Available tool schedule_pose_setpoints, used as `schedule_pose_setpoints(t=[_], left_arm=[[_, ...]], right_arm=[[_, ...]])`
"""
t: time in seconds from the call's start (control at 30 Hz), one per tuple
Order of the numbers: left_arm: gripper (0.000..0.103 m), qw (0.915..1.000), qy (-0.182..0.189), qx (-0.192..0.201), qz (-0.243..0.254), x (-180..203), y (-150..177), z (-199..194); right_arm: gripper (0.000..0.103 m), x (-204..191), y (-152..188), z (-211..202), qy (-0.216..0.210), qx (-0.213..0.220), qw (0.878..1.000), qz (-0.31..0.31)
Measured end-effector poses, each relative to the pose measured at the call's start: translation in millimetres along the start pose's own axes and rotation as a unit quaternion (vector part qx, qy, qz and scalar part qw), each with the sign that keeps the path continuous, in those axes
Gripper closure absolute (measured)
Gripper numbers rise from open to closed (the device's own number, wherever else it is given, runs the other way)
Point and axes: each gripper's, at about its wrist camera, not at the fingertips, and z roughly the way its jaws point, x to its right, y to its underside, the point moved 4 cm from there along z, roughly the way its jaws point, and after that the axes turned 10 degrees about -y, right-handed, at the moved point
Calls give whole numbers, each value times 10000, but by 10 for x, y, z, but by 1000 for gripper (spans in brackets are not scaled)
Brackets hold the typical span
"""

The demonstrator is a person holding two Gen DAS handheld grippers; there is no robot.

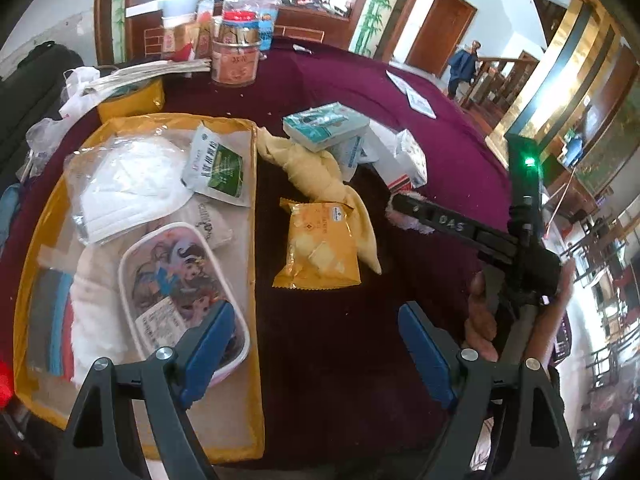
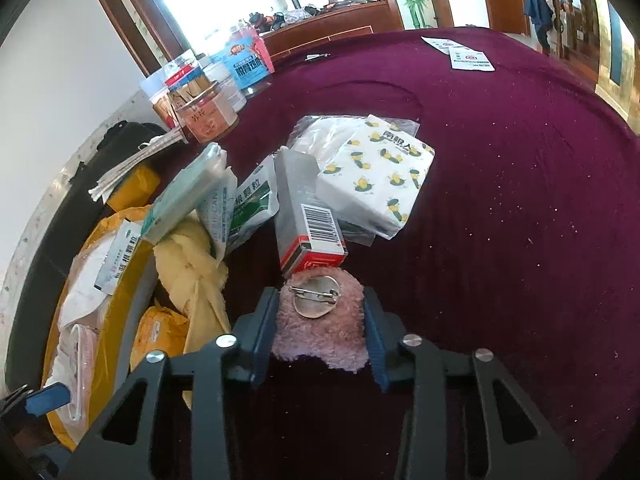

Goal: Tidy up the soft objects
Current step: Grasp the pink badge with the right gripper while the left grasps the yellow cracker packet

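My right gripper [image 2: 320, 320] is shut on a pink fuzzy brooch [image 2: 320, 332], whose metal pin back faces up; it also shows in the left wrist view [image 1: 404, 216], held just above the table. My left gripper [image 1: 316, 344] is open and empty over the dark red tablecloth, beside the yellow storage tray [image 1: 252, 360]. The tray holds a bag of white masks [image 1: 120, 188], a green sachet [image 1: 218, 166], a cartoon-printed box [image 1: 176, 280] and a white towel [image 1: 96, 320]. A yellow knotted cloth [image 1: 316, 176] and an orange snack packet [image 1: 320, 248] lie on the table between the grippers.
A teal tissue pack [image 1: 324, 124], a tissue pack with a lemon print [image 2: 380, 176] and a grey-red carton [image 2: 308, 216] lie past the cloth. Jars and bottles [image 1: 236, 52] stand at the far edge. Two cards [image 2: 460, 52] lie far right.
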Motion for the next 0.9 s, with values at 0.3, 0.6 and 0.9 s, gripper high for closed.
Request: schedule_pose_setpoints(t=[0.3,0.6,0.9], left_arm=[[16,9993,79,-192,302,132,-153,221],[26,9981,-123,-398,459,269,-370,555],[30,9961,-441,-458,604,301,-408,755]], right_arm=[[69,-49,-26,-222,-311,523,9981,-52],[69,-30,-50,-259,-326,632,9975,30],[69,-20,-42,-252,-319,610,9976,53]])
